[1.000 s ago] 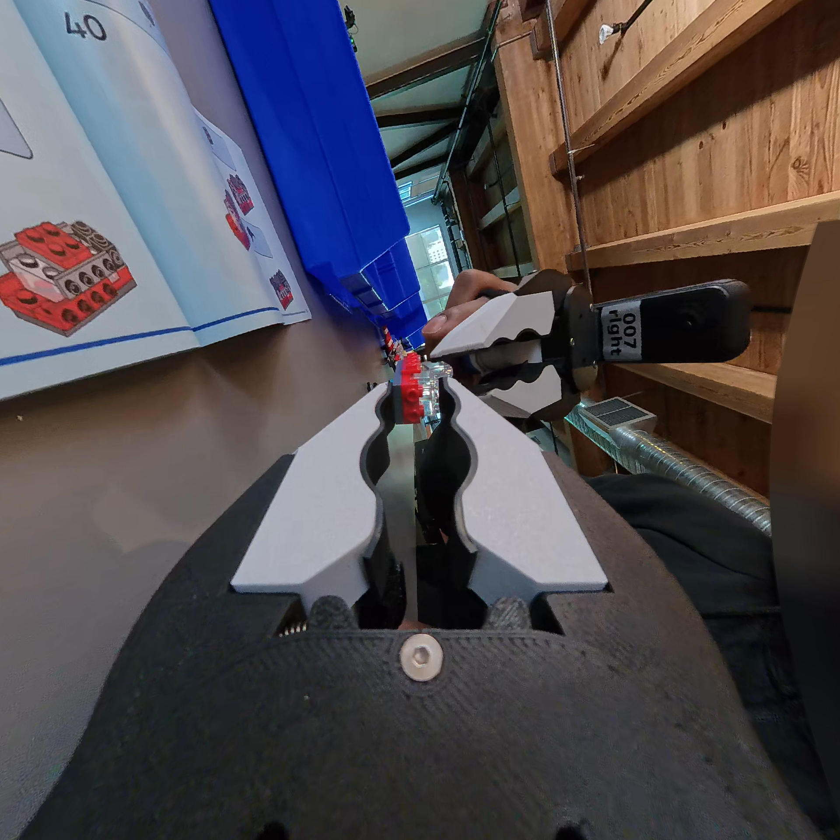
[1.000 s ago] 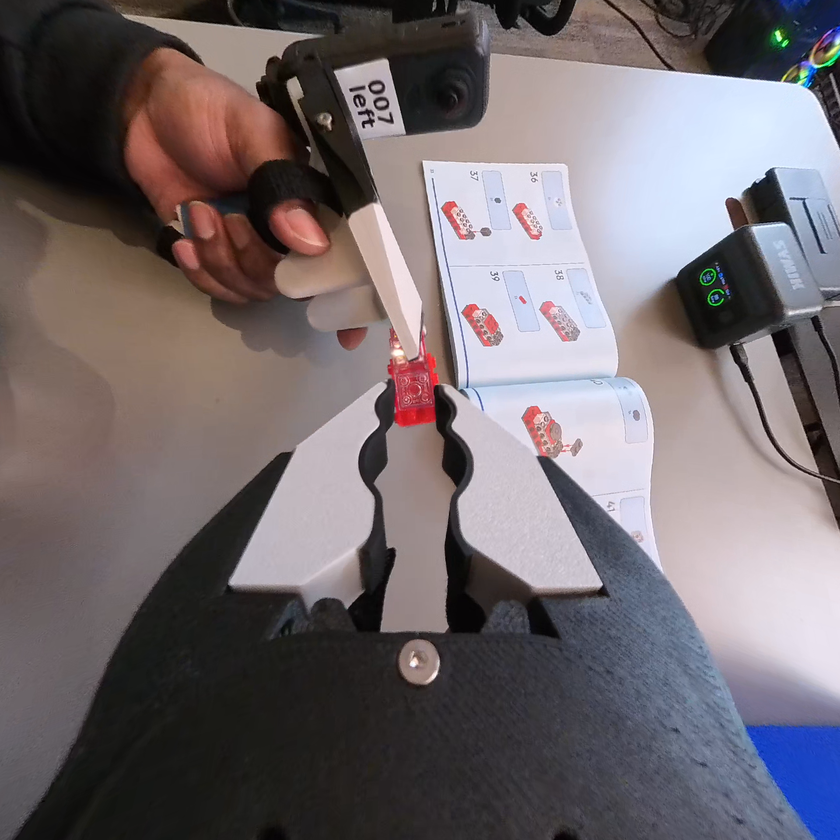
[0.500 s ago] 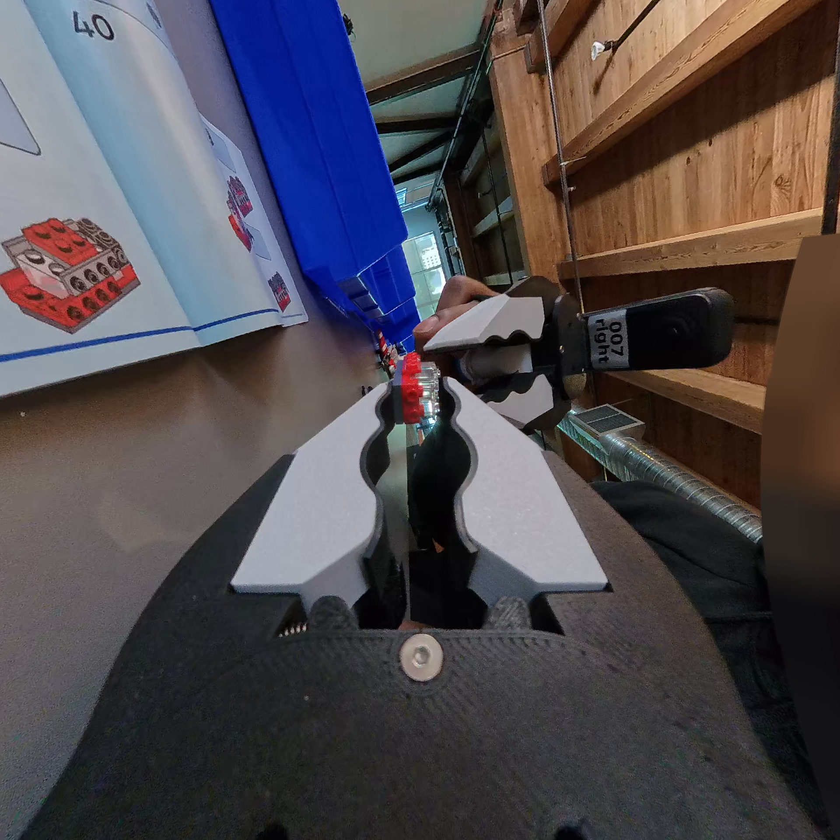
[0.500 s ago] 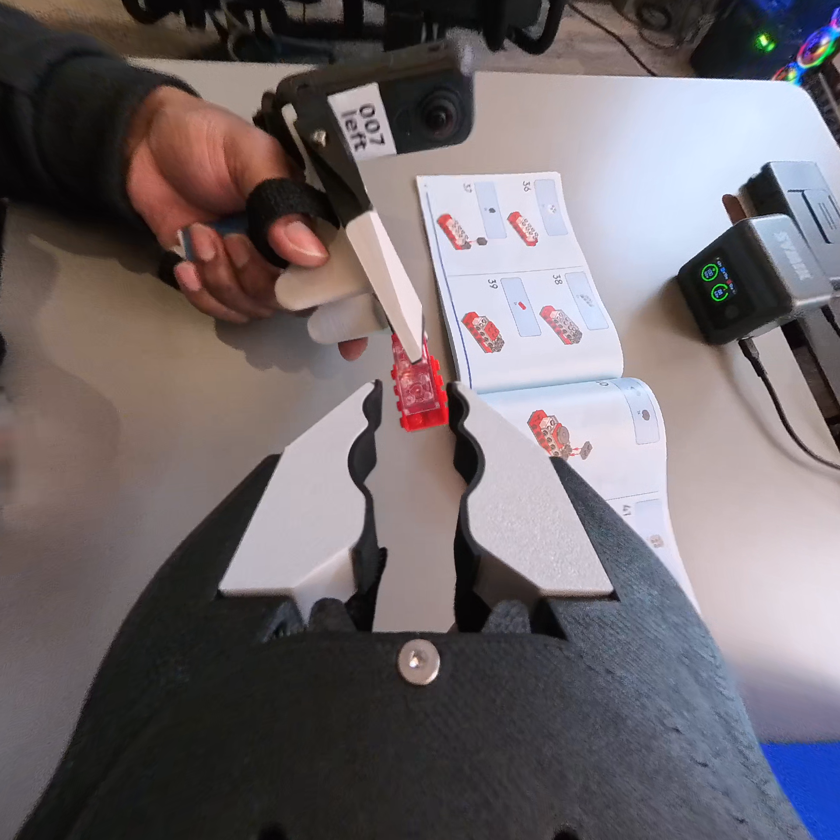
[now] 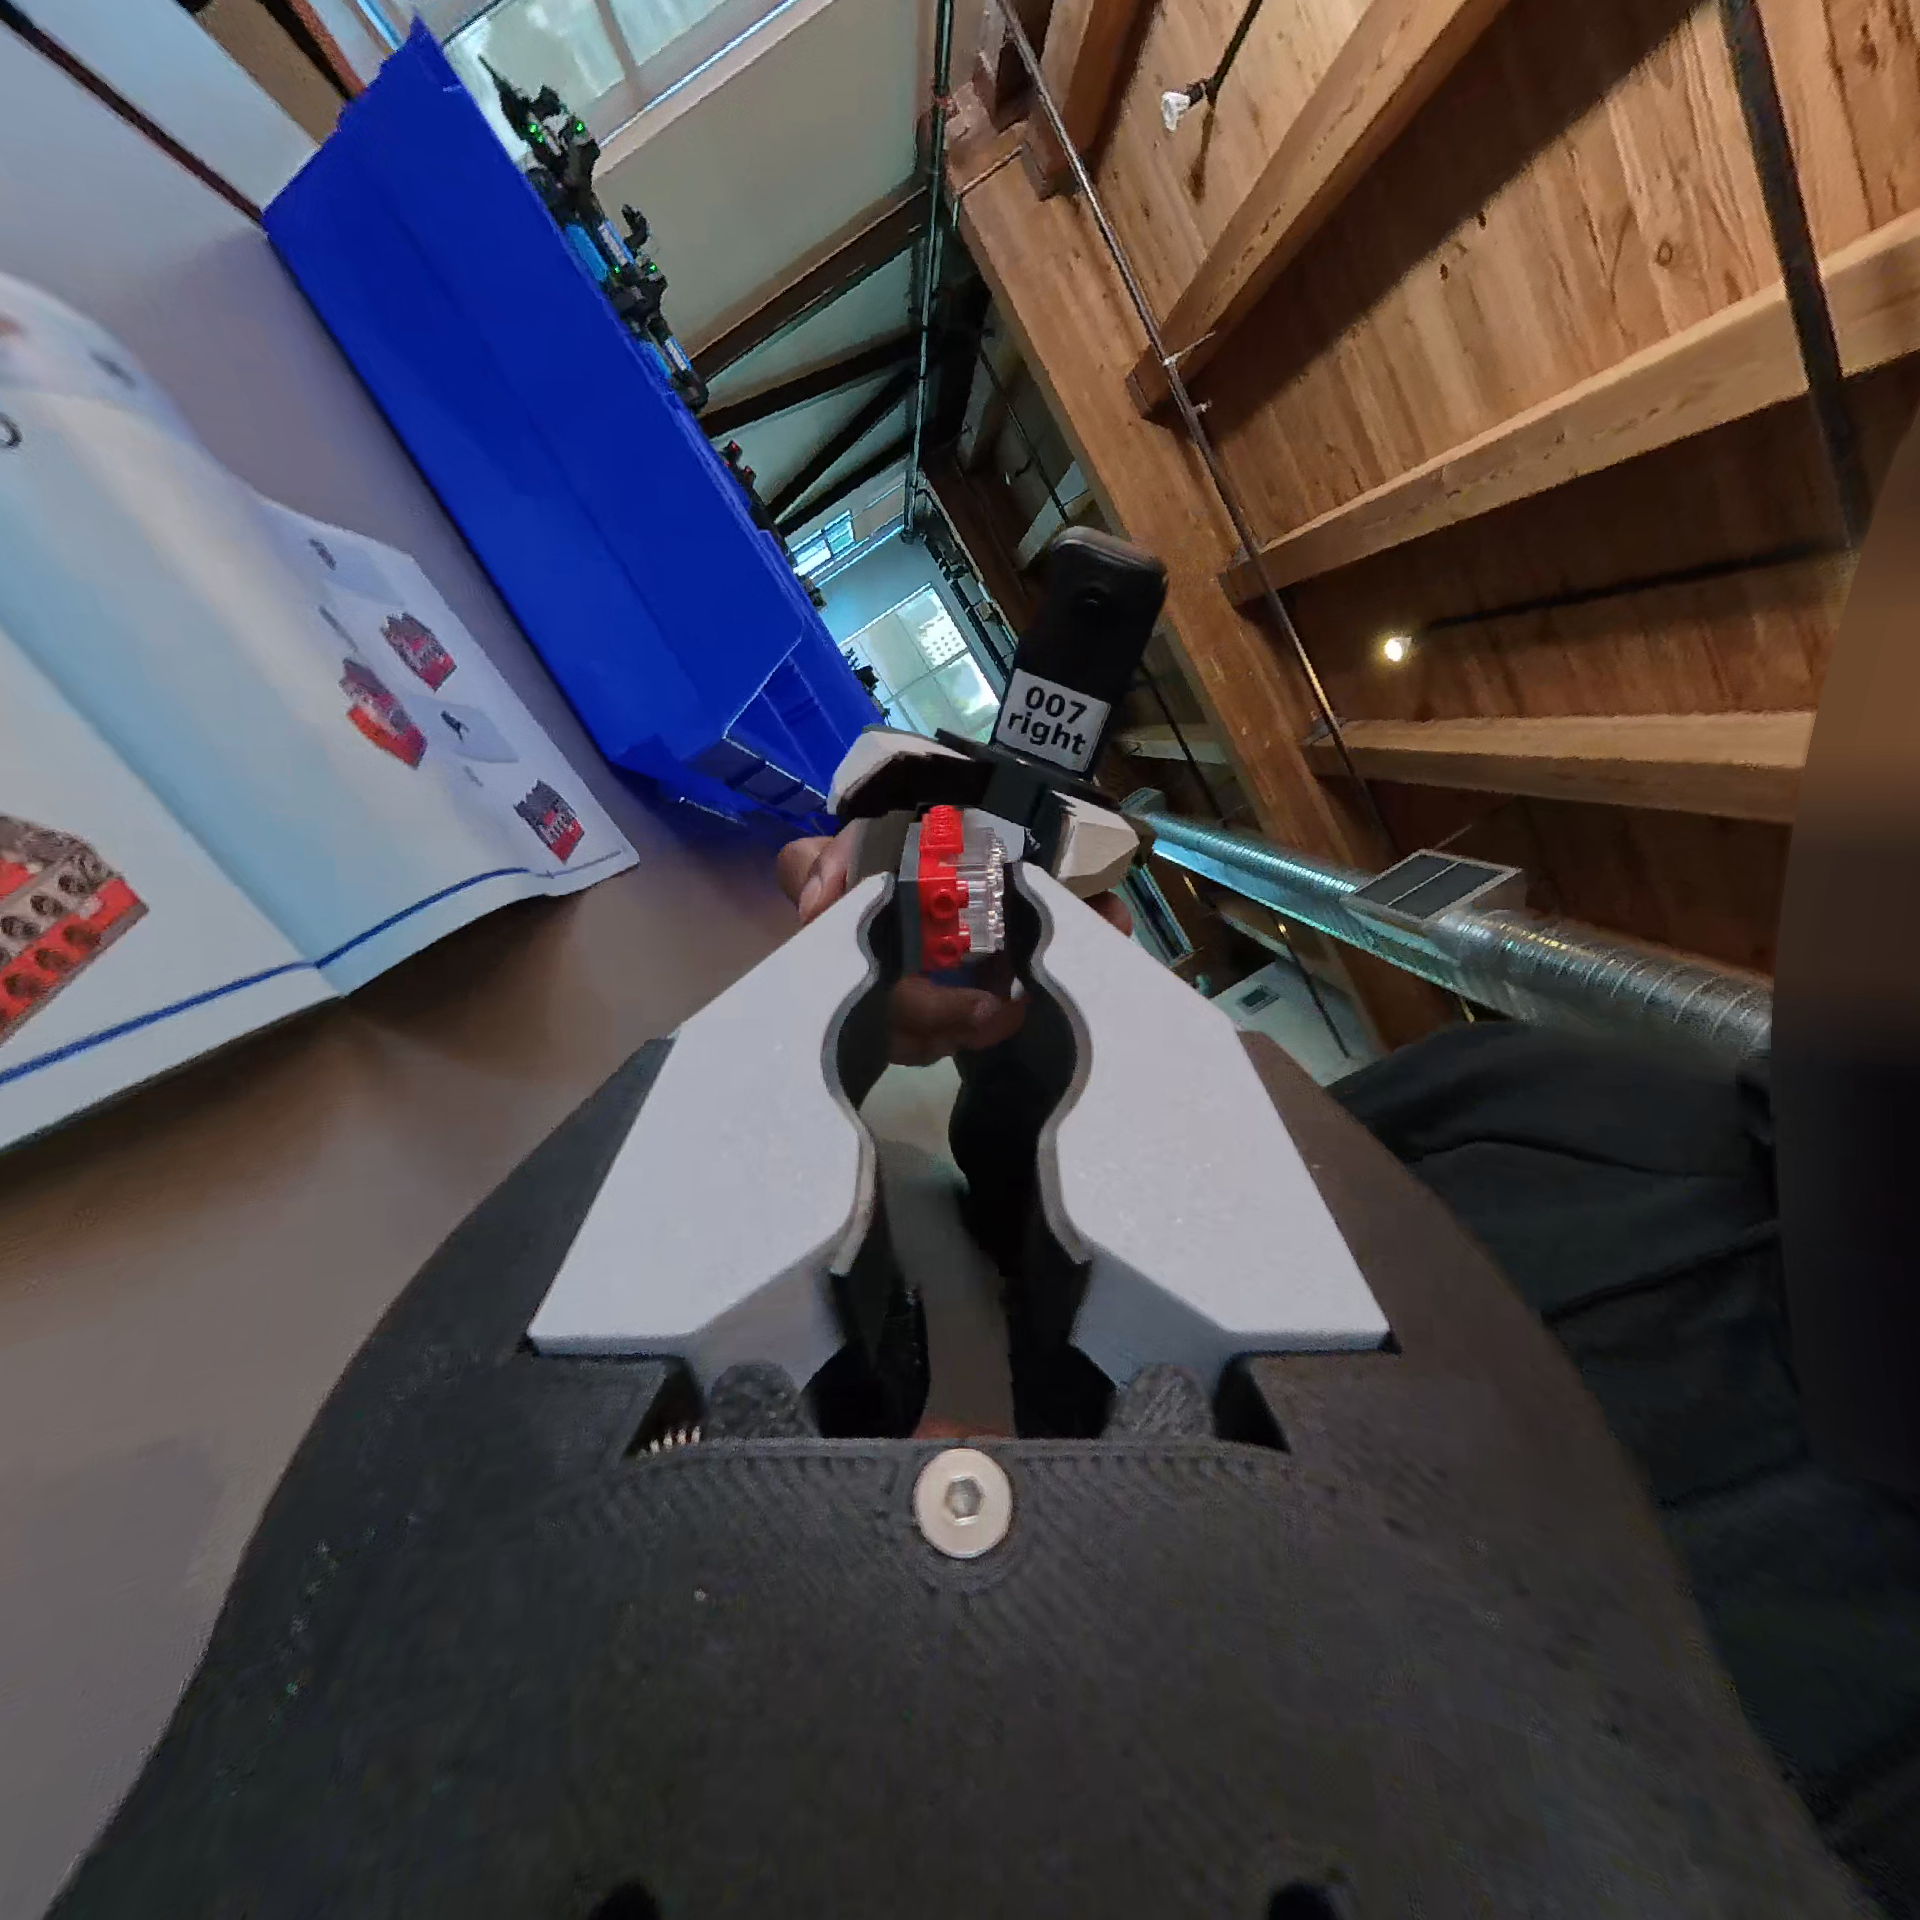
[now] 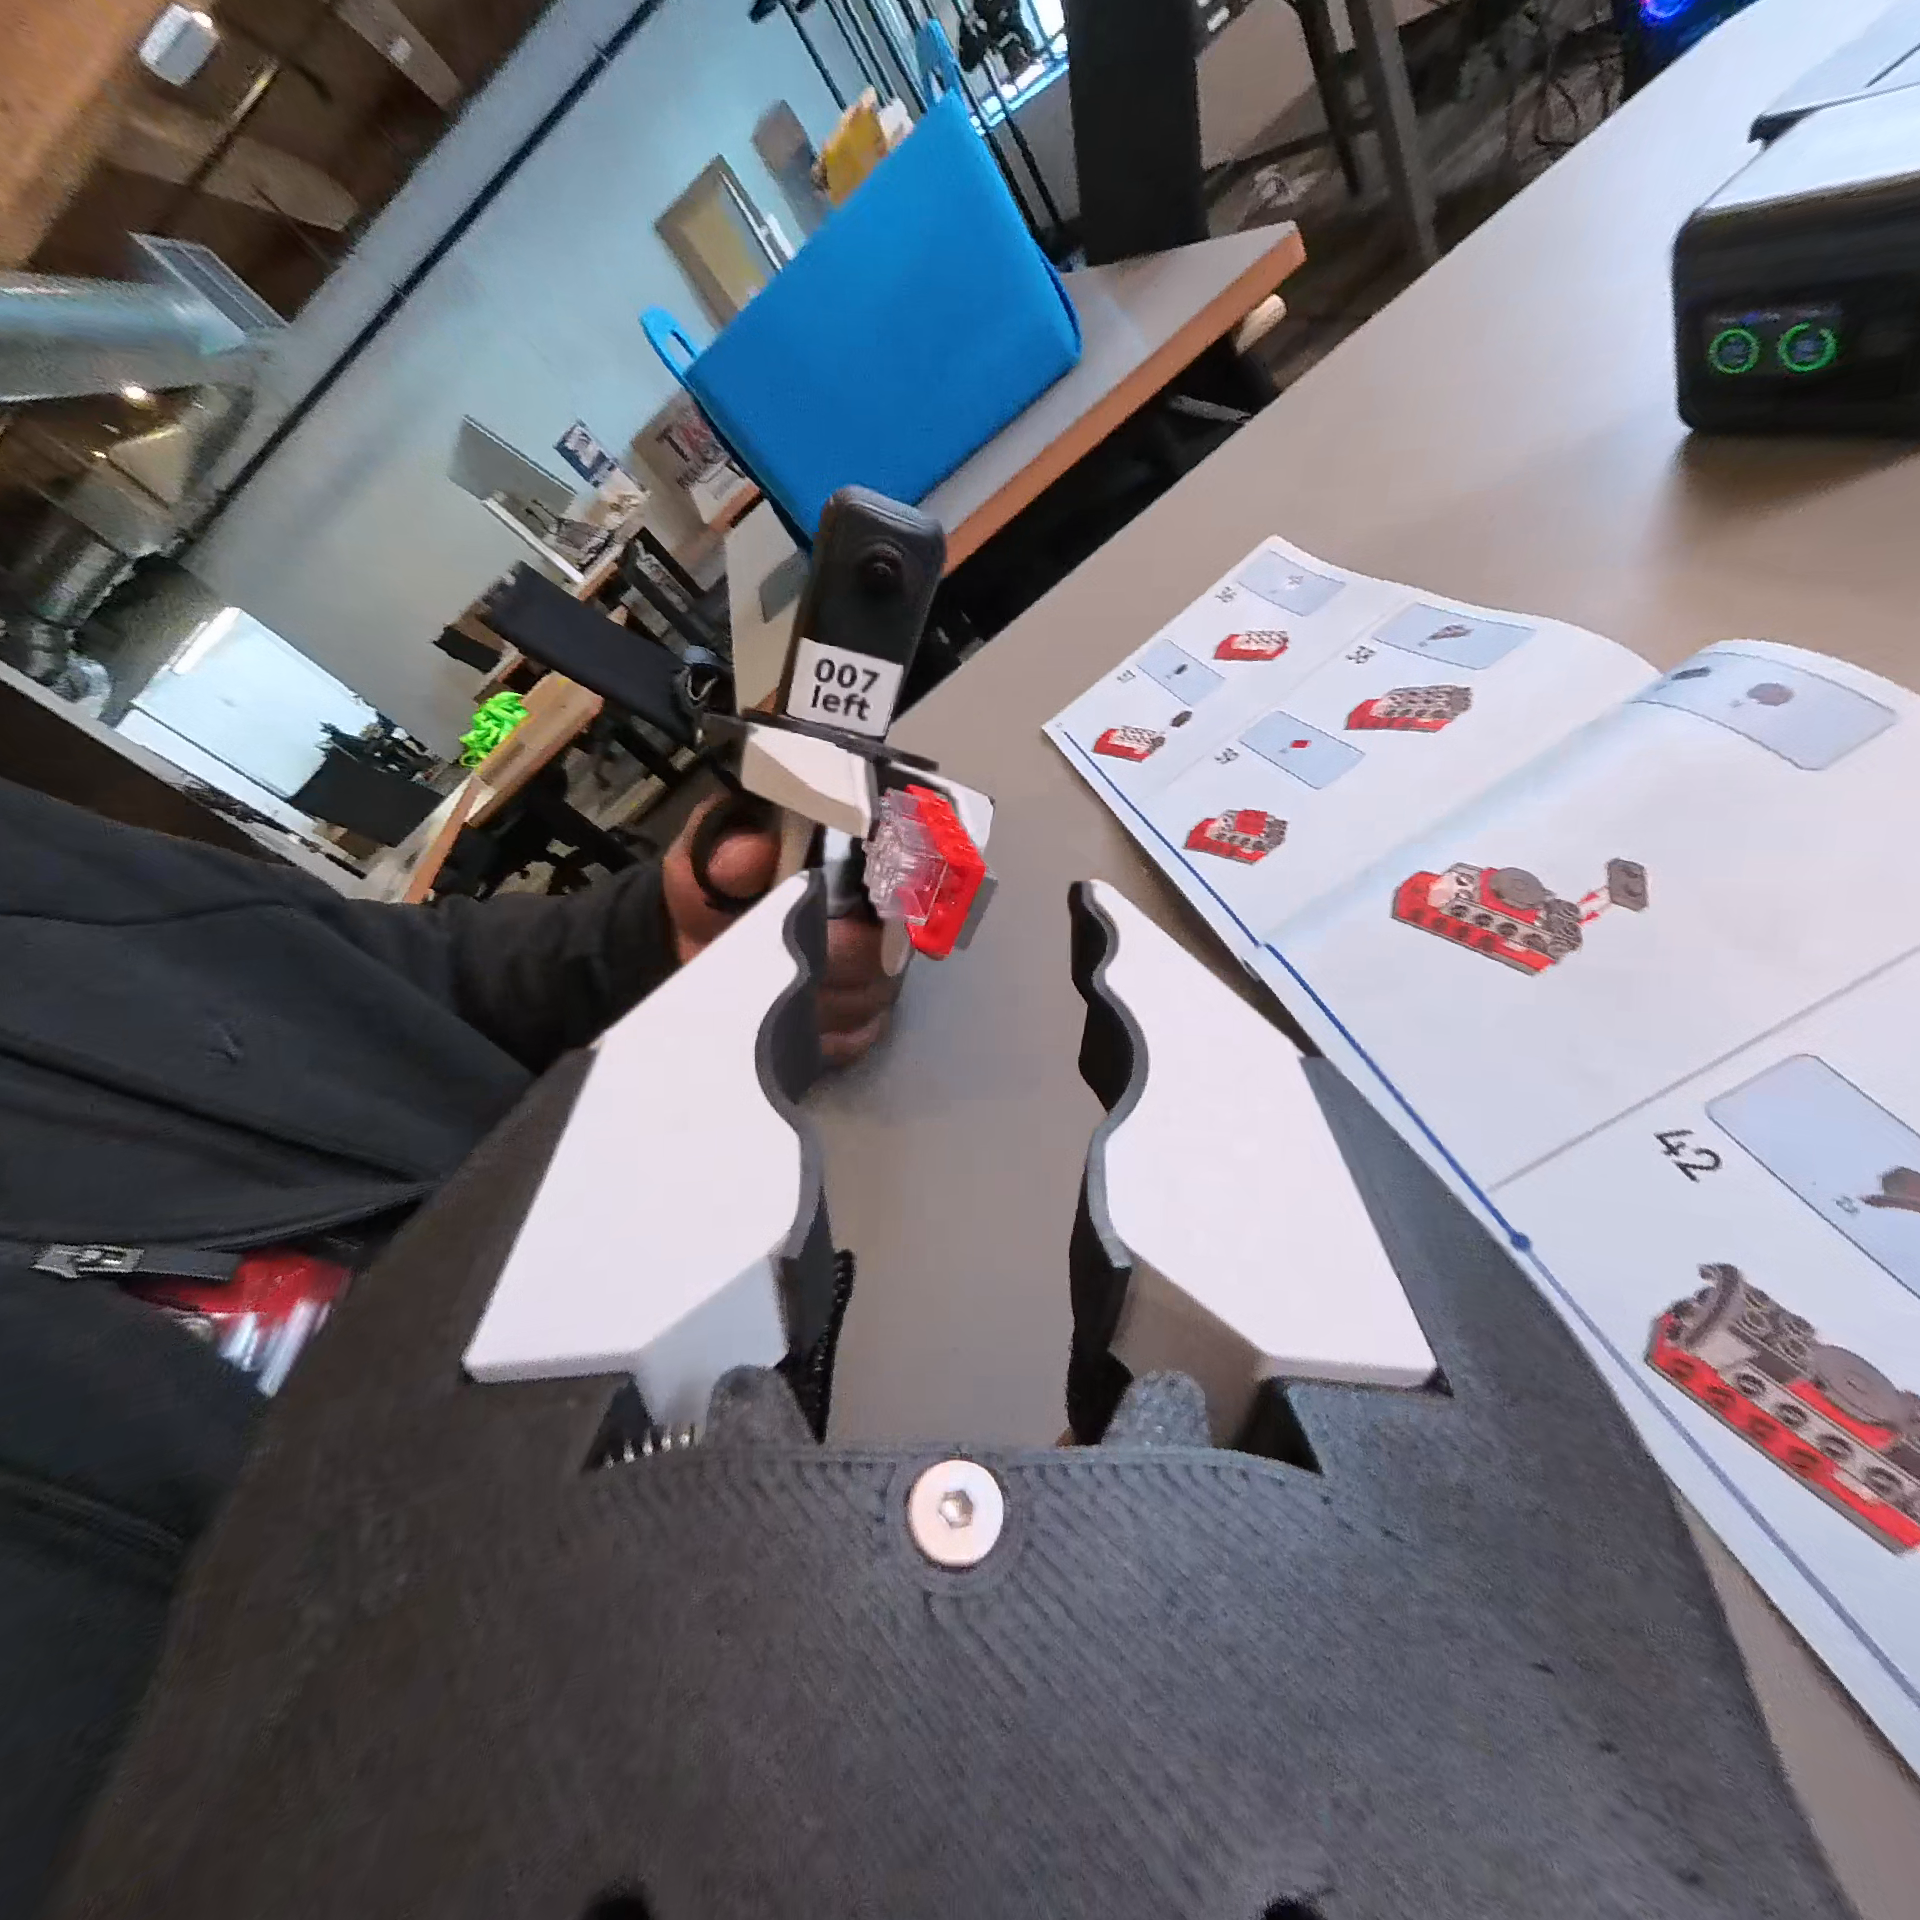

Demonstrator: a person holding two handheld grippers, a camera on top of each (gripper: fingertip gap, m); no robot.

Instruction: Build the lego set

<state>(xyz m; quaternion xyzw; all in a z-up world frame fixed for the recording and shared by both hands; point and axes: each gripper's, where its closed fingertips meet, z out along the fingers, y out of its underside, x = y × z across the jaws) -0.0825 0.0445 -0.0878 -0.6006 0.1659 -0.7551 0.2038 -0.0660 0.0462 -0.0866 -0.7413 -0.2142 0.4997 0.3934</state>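
Observation:
A small Lego assembly [image 5: 951,894] of red and clear bricks is clamped between the tips of my left gripper [image 5: 954,885], held above the grey table [image 5: 312,1195]. In the right wrist view the same assembly [image 6: 925,873] sits in the left gripper [image 6: 904,831], just beyond my right gripper [image 6: 940,904]. My right gripper is wide open and empty, with the assembly slightly left of its gap. It also shows open behind the assembly in the left wrist view [image 5: 987,821]. The open instruction booklet [image 6: 1507,883] lies on the table to the right.
A blue bin [image 5: 520,416] stands along the table behind the booklet [image 5: 208,727]. A black power pack [image 6: 1797,312] sits at the table's far right. A person's dark sleeve and jacket [image 6: 260,1039] fill the left side. A blue bag [image 6: 883,343] stands on another table. My left and right fingertips are right by each other.
My right gripper has opened and let go of the assembly, then drawn back a little. Both grippers have tilted up, and the left one alone holds the assembly above the table.

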